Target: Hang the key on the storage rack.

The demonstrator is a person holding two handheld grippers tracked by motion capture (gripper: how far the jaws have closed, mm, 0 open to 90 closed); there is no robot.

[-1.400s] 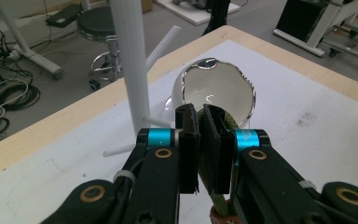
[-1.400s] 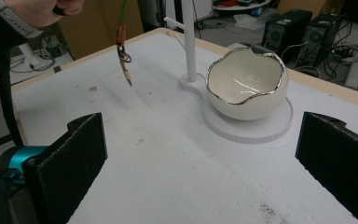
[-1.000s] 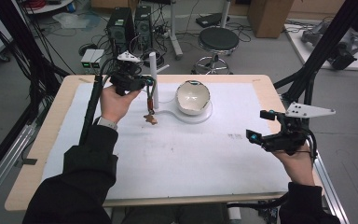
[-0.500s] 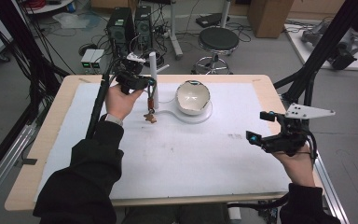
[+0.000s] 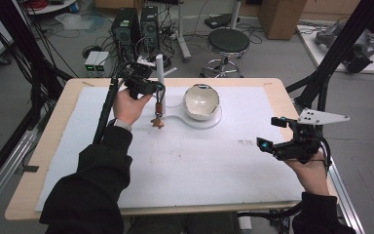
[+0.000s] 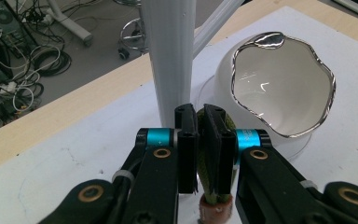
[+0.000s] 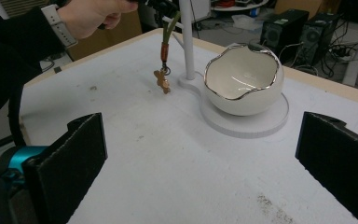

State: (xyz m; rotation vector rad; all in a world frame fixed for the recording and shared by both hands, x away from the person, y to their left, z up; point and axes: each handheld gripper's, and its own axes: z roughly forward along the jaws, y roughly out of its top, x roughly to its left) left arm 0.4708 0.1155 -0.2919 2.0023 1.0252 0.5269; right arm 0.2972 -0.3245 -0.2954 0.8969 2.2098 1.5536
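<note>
Table [image 5: 272, 90] of pale wood carries a white mat [image 5: 199, 161] that stops short of every edge, leaving a wooden border all round. The mat's near and middle parts lie bare and open between the two hands. At the far middle, a white egg-shaped bowl [image 5: 201, 101] with a jagged silver rim sits on a flat white base [image 5: 214, 122], which also bears an upright white post [image 5: 159, 73].

The left gripper [image 5: 148, 87] is held just beside that post, near the far edge, its jaws closed on a green cord [image 6: 205, 168]; a small copper charm [image 5: 157, 122] hangs from the cord, at or just above the mat. The right gripper [image 5: 287, 141] is held near the table's right edge, well apart from the bowl, jaws spread wide and empty.

The left gripper view shows the cord pinched between the pads with a brown bead [image 6: 216, 210] below, and the post close behind. The right gripper view shows the charm [image 7: 162, 81] dangling beside the post's foot, and the bowl's glossy inside.
</note>
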